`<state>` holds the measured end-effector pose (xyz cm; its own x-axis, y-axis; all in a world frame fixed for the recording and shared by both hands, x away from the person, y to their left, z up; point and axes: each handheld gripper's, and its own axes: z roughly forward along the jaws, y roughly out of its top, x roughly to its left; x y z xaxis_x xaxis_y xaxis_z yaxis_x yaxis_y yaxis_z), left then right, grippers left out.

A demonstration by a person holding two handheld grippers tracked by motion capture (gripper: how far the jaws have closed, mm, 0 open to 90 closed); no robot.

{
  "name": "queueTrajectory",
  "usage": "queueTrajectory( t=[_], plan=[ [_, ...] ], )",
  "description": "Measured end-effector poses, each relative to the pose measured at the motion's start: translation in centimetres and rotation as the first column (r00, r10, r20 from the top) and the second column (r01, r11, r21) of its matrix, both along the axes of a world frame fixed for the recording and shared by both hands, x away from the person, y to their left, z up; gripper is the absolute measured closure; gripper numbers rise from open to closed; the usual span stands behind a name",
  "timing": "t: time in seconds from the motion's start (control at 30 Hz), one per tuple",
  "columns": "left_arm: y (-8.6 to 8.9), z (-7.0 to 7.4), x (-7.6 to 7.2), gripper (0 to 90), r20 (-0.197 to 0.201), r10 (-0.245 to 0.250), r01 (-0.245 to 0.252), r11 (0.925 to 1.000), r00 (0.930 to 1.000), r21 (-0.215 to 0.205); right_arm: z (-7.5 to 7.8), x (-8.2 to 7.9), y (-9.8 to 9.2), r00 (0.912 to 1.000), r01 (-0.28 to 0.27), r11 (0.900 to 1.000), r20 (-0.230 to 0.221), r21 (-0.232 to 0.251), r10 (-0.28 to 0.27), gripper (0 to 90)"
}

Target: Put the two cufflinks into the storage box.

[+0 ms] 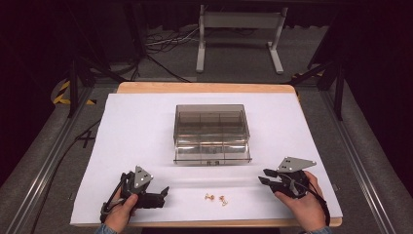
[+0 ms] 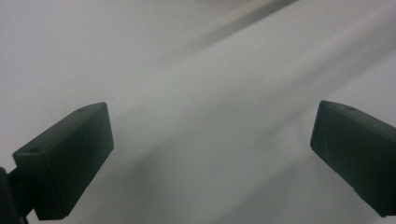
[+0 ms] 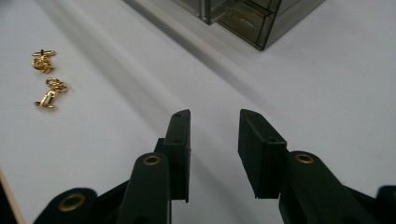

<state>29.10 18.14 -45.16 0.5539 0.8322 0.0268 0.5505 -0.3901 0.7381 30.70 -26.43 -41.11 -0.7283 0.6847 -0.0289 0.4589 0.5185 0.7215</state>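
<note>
Two small gold metal earrings (image 1: 216, 198) lie side by side on white-covered worktop (image 1: 126, 126), just before smoky transparent plastic drawer box (image 1: 212, 132), between both hands: easy reach either side.
Left claw (image 1: 163, 191): jaws wide apart, empty, low over sheet.
Right claw (image 1: 264, 176): jaws narrowly parted, empty, aimed toward box, earrings off to its left; likely readying pinch for tiny piece.

We hold two black grippers. The left gripper (image 1: 164, 191) and the right gripper (image 1: 262, 176) each carry a grey three-cornered plate on top, dotted with small holes. Our fingers (image 3: 180, 149) are flat black blocks with tiny screw holes, mounted on arms with brass-ringed rivets. A black cable trails from each gripper. Blue cuffs show at our wrists.
</note>
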Motion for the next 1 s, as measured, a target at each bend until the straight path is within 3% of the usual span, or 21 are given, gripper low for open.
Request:
queueTrajectory(
  t=[0.2,0.4,0.67,1.0],
  plan=[
    [0.5,0.6,-0.2,0.1,-0.008,0.003,-0.003,0.9986,1.0,-0.053,0.7,-0.5,0.6,0.999,-0.037,0.999,-0.027,0.0,0.037,65.6],
    [0.7,0.7,-0.3,0.1,0.009,0.023,-0.023,0.9983,0.9997,-0.054,2.3,-1.0,1.4,0.9975,-0.046,0.999,-0.054,-0.018,0.045,61.7],
    [0.6,1.0,-0.7,0.1,0.077,0.006,0.0,0.9975,0.997,-0.07,4.2,-1.6,3.8,0.9916,-0.107,0.993,-0.079,-0.059,0.102,61.2],
    [0.5,1.1,-0.8,0.1,0.089,-0.003,0.009,0.9982,0.996,-0.059,5.9,-1.9,7.1,0.981,-0.173,0.983,-0.099,-0.065,0.167,59.3]
  ],
)
